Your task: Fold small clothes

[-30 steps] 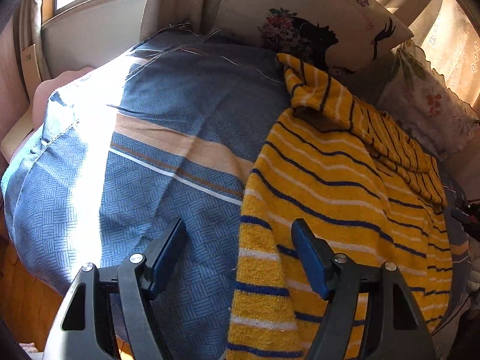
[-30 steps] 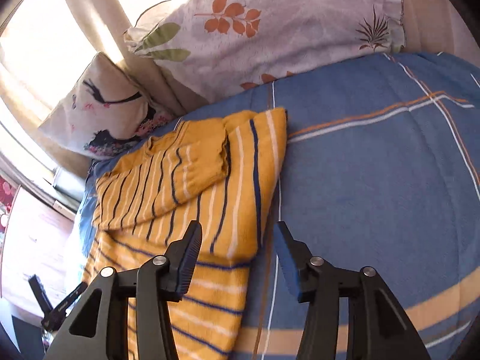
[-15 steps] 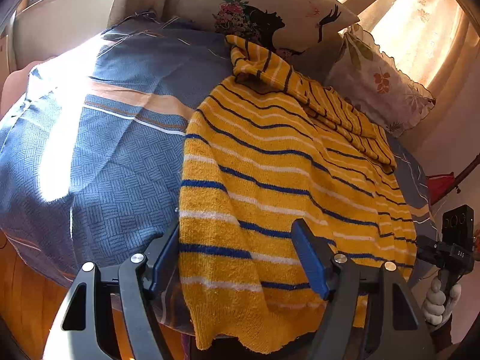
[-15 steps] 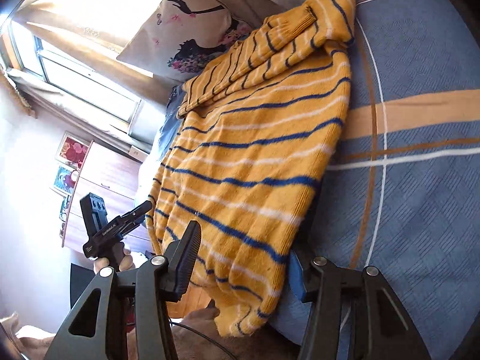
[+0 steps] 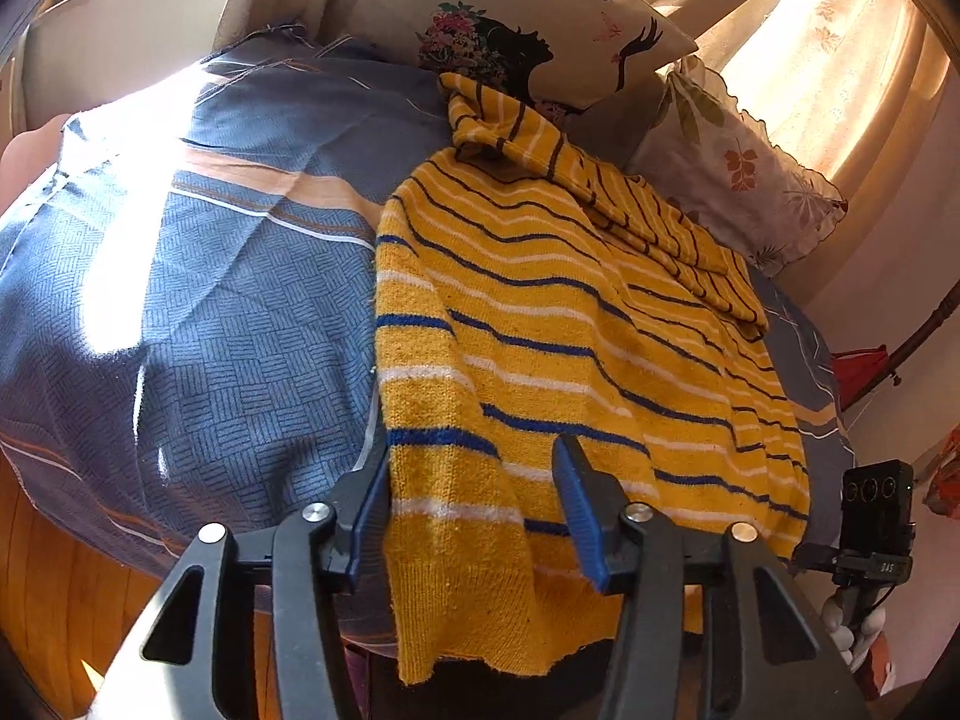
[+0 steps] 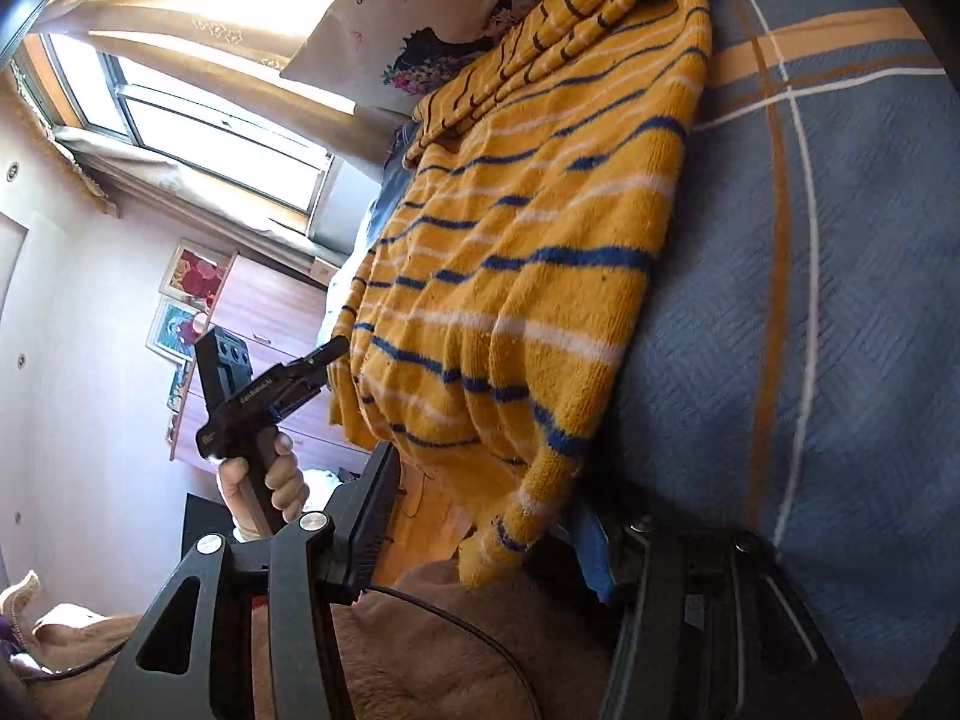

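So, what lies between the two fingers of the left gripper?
In the left wrist view, the yellow striped sweater's hem corner hangs between the open left gripper's fingers.

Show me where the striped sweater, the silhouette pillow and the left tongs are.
striped sweater point(image 5: 540, 324), left wrist view, middle of the yellow body.
silhouette pillow point(image 5: 558, 18), left wrist view, pale face of the cushion.
left tongs point(image 5: 474, 516), left wrist view, midway between the blue fingertips.

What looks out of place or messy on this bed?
The yellow striped sweater lies askew: its hem hangs over the bed's edge, and one sleeve is flopped diagonally across its top. Nothing looks torn or spilled.
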`<state>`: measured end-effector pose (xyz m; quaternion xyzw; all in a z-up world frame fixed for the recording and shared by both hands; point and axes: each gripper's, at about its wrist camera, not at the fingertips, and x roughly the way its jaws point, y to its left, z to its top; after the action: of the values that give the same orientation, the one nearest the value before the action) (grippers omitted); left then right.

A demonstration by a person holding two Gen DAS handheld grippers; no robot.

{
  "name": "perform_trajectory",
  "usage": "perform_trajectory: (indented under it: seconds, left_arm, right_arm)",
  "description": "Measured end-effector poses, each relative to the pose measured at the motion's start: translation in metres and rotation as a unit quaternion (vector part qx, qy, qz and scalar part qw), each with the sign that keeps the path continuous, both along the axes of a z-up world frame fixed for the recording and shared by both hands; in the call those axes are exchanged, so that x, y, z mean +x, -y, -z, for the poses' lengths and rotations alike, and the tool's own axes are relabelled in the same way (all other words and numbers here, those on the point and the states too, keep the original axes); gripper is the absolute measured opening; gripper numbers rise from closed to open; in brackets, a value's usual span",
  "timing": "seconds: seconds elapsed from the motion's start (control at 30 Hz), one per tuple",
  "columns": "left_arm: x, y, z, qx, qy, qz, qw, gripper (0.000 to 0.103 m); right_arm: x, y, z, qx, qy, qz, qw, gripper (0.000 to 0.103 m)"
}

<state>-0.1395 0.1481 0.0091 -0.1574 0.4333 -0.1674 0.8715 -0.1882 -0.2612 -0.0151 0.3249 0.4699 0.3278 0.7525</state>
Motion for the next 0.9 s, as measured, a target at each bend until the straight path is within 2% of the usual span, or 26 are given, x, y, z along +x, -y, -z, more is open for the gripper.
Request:
perform_trajectory:
  seconds: [0.07, 0.1, 0.13, 0.17, 0.2, 0.27, 0.33, 0.47, 0.53, 0.6, 0.7, 0.8, 0.9]
  left_arm:
    - [-0.001, 0.008, -0.001, 0.015, 0.005, -0.008, 0.9998, 0.058]
    - [-0.002, 0.012, -0.001, 0.029, 0.005, -0.011, 0.9995, 0.050]
    - [-0.001, 0.014, -0.002, 0.044, 0.003, -0.018, 0.9988, 0.021]
    - [-0.001, 0.014, -0.003, 0.059, 0.000, -0.027, 0.9979, 0.012]
    - [-0.002, 0.012, -0.005, 0.049, -0.001, -0.027, 0.9984, 0.011]
    - [-0.008, 0.003, -0.011, 0.015, 0.000, -0.031, 0.9994, 0.009]
    - [-0.019, -0.001, -0.021, -0.001, 0.008, -0.037, 0.9993, 0.008]
    - [-0.059, -0.008, -0.049, -0.047, 0.035, -0.030, 0.9978, 0.007]
    - [-0.079, -0.007, -0.060, -0.058, 0.053, -0.024, 0.9966, 0.007]
    - [-0.091, -0.004, -0.060, -0.069, 0.056, -0.015, 0.9959, 0.007]
    - [-0.091, 0.003, -0.045, -0.054, 0.040, -0.011, 0.9977, 0.008]
    - [-0.080, -0.003, -0.031, -0.084, 0.014, -0.019, 0.9962, 0.008]
    - [-0.065, -0.013, -0.041, -0.106, 0.020, -0.034, 0.9936, 0.008]
  right_arm:
    - [0.009, -0.015, 0.006, -0.017, -0.008, -0.001, 1.000, 0.058]
    - [0.012, -0.021, 0.009, -0.020, -0.010, -0.002, 1.000, 0.057]
    - [0.013, -0.025, 0.013, -0.019, -0.013, -0.002, 1.000, 0.047]
    - [0.014, -0.027, 0.016, -0.023, -0.018, 0.001, 1.000, 0.022]
    - [0.015, -0.027, 0.018, -0.029, -0.023, 0.001, 0.999, 0.011]
    - [0.011, -0.017, 0.015, -0.009, -0.014, 0.011, 1.000, 0.009]
    - [0.004, -0.004, 0.003, 0.009, 0.008, 0.024, 1.000, 0.008]
    - [-0.023, 0.027, -0.038, 0.084, 0.067, 0.023, 0.994, 0.008]
    - [-0.042, 0.039, -0.064, 0.086, 0.110, 0.023, 0.990, 0.006]
    - [-0.053, 0.049, -0.078, 0.079, 0.129, 0.031, 0.988, 0.006]
    - [-0.050, 0.057, -0.066, 0.079, 0.111, 0.037, 0.990, 0.006]
    - [-0.037, 0.051, -0.047, 0.089, 0.072, 0.050, 0.992, 0.006]
    - [-0.022, 0.049, -0.051, 0.096, 0.071, 0.049, 0.992, 0.006]
